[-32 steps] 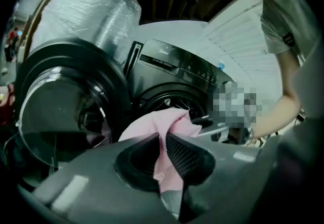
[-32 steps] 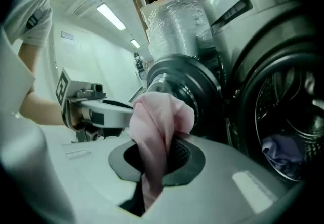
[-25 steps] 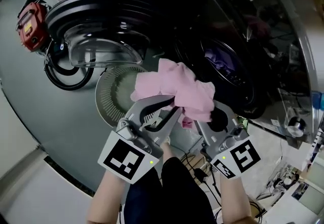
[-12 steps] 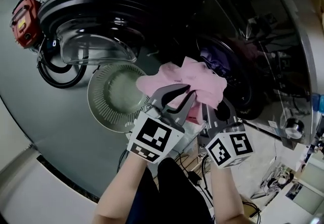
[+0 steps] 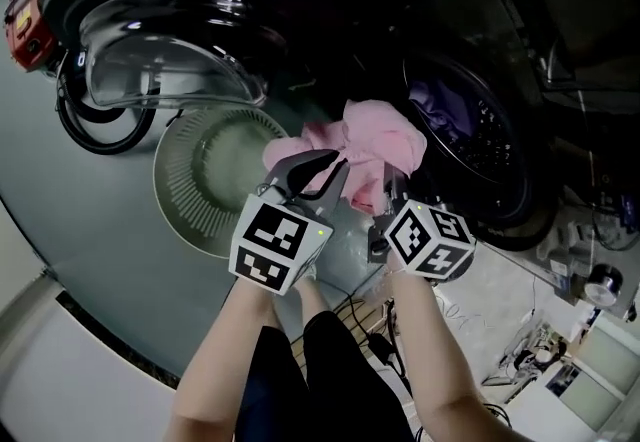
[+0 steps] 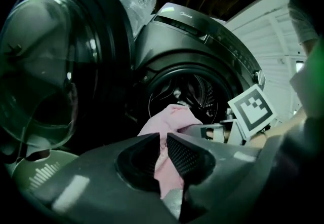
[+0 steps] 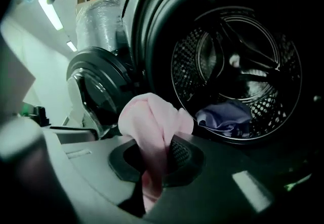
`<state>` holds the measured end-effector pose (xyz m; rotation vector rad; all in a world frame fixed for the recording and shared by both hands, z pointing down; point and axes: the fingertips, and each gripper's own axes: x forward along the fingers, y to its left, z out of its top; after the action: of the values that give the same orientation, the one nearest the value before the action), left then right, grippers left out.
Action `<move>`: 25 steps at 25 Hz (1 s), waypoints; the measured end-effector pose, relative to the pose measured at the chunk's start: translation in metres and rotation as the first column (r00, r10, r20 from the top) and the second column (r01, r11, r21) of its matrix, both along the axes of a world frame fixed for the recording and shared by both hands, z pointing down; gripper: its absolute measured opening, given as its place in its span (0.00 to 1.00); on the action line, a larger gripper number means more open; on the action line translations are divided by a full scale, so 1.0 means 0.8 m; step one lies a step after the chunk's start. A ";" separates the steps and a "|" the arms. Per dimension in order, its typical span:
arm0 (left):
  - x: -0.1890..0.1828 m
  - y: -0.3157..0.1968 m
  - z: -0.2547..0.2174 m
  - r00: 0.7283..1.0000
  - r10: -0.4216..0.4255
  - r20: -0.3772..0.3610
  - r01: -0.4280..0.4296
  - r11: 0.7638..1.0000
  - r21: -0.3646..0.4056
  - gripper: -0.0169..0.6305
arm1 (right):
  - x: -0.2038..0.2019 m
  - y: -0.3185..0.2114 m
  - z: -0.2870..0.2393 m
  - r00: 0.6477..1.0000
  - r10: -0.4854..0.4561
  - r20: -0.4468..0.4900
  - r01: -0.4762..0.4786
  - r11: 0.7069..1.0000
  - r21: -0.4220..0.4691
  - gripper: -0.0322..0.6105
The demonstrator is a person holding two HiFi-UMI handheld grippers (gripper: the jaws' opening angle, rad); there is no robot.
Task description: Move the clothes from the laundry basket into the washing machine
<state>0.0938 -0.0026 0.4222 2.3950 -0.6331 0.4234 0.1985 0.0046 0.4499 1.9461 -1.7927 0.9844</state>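
Both grippers carry one pink garment [image 5: 370,142] just in front of the washing machine's open drum [image 5: 478,145]. My left gripper [image 5: 318,170] is shut on its left side, and pink cloth runs through the narrow gap of the jaws in the left gripper view [image 6: 169,119]. My right gripper [image 7: 154,159] is shut on another fold of the garment [image 7: 152,119], with its fingertips hidden under the cloth in the head view. A purple garment [image 7: 225,116] lies at the bottom of the drum [image 7: 238,61]. The round pale green laundry basket [image 5: 195,185] sits on the floor to the left.
The washer's glass door [image 5: 160,40] hangs open at the left, above the basket. A red appliance [image 5: 25,15] and a dark hose [image 5: 95,130] lie at the far left. Cables trail on the floor by the person's legs [image 5: 370,330].
Both grippers have sunk with the pink garment and moved toward the drum opening. The garment now hangs lower, nearer the drum's rim, and both grips hold.
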 end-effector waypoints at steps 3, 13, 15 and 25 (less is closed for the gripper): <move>-0.019 0.011 0.032 0.999 -0.027 0.021 0.028 0.998 -0.051 0.09 | 0.038 -0.013 0.040 0.994 0.096 -0.057 -0.097 0.995 -0.027 0.14; -0.047 0.050 0.096 0.999 -0.014 0.046 0.020 0.992 -0.124 0.09 | 0.161 -0.113 0.072 0.948 0.214 -0.237 -0.208 0.977 0.050 0.14; -0.047 0.049 0.093 0.999 -0.012 0.035 0.016 0.993 -0.115 0.09 | 0.176 -0.120 0.067 0.935 0.252 -0.251 -0.240 0.968 0.079 0.14; -0.033 0.035 0.073 1.000 0.001 -0.023 -0.003 0.998 -0.066 0.06 | 0.209 -0.155 0.046 0.913 0.273 -0.302 -0.226 0.957 0.182 0.14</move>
<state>0.0677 0.0251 0.4802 2.3345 -0.5976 0.4113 0.3653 -0.1197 0.4865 2.3140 -1.4902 0.5677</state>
